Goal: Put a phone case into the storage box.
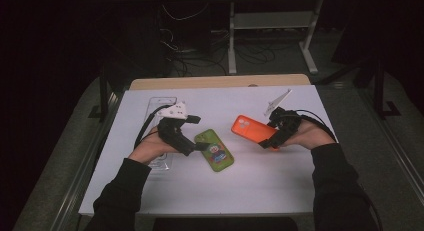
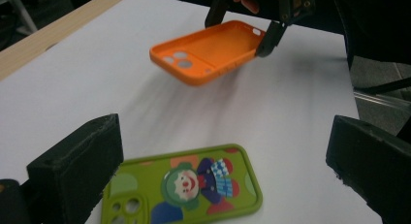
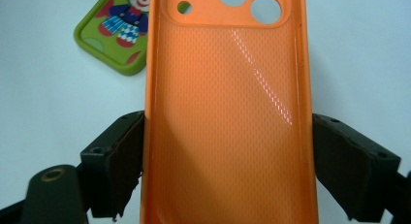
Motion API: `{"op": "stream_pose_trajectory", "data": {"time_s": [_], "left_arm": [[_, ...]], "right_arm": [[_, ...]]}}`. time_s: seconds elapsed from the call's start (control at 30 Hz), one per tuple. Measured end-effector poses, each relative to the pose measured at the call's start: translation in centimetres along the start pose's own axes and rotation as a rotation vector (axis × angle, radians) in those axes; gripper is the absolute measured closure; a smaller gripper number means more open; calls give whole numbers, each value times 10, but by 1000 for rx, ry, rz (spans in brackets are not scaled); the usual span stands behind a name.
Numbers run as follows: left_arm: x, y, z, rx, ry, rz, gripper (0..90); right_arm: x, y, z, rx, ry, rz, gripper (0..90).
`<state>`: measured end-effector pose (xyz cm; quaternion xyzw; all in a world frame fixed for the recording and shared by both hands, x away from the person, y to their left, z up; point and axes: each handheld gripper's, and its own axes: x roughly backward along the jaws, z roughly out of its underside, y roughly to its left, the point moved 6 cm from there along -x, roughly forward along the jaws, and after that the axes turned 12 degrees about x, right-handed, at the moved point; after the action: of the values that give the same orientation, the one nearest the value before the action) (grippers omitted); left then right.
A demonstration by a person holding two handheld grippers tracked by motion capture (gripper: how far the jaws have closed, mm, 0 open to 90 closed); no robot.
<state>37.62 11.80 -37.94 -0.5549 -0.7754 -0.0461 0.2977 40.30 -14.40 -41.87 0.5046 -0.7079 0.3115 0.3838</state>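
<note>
Across the white table (image 1: 260, 186), which takes up most of the high view, a person's two dark-sleeved forearms come in from the near edge, each hand carrying a set of tongs. At its far left corner lies a clear plastic sheet (image 1: 159, 102), partly under the left hand.

Next in size, the orange phone case (image 1: 252, 130) is lifted off the table toward the right side, tilted, its hollow inside turned up and its camera cut-outs at the end away from the hand. The right tongs (image 1: 271, 139) are clamped on it, one black jaw pressed against each long edge at the end nearest the hand.

Left of it, the green phone case (image 1: 215, 150) with a clown picture lies flat near the table's middle, well apart from the orange one. The left tongs (image 1: 199, 147) hover just at its near end, jaws spread wide with nothing between them.
</note>
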Motion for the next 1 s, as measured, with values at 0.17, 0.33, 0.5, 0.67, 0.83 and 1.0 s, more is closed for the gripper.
{"op": "stream_pose_trajectory", "data": {"time_s": [0.17, 0.33, 0.5, 0.67, 0.83, 1.0], "left_arm": [[-11, 0, 1, -15, 15, 34, 0], [-15, -4, 3, -37, 39, 57, 0], [-21, -8, 6, -73, 79, 61, 0], [-25, -12, 8, -88, 96, 76, 0], [-27, -14, 9, -100, 109, 84, 0], [-30, -18, 12, -121, 137, 88, 0]], "right_arm": [[-3, 7, -5, 34, -1, -13, 155], [-9, 16, -12, 90, 0, -38, 155], [-15, 23, -16, 133, 12, -58, 155], [-20, 32, -20, 170, 32, -75, 154], [-25, 40, -23, 206, 42, -95, 154], [-30, 48, -27, 238, 55, -108, 154]]}}
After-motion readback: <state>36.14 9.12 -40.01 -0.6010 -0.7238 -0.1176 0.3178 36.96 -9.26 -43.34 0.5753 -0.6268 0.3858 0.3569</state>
